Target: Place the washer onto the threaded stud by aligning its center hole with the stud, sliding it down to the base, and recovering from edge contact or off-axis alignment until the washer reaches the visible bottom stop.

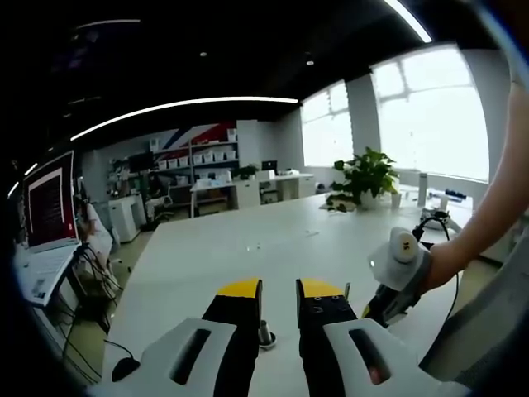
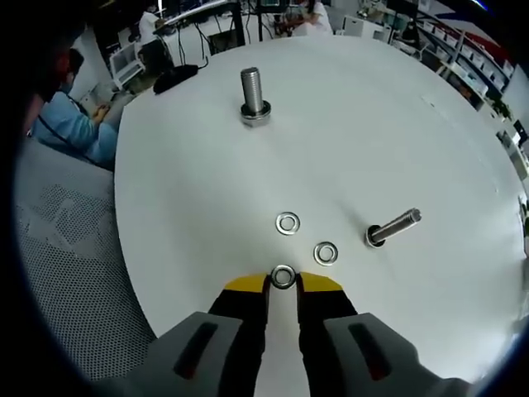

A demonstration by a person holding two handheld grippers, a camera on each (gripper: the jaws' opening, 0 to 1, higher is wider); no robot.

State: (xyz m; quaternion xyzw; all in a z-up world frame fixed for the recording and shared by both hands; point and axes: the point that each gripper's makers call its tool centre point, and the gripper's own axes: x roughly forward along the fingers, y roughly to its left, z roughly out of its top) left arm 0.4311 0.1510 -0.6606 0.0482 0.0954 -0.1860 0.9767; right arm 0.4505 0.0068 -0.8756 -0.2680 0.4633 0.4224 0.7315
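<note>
A small silver metal washer [image 2: 283, 276] sits at the bottom centre of the right gripper view, just between the yellow tips of the right gripper [image 2: 283, 283], whose jaws stand narrowly apart around it; whether they already pinch it cannot be told. Two more silver washers [image 2: 288, 222] [image 2: 326, 253] lie flat on the round white table [image 2: 182, 215], near it. An upright grey threaded stud [image 2: 253, 95] stands at upper centre; another stud [image 2: 393, 227] stands at the right. The step seems the pick-up. Next, the washer must be lifted and centred over a stud.

In the left gripper view, the left gripper [image 1: 279, 291] is parted and empty.
</note>
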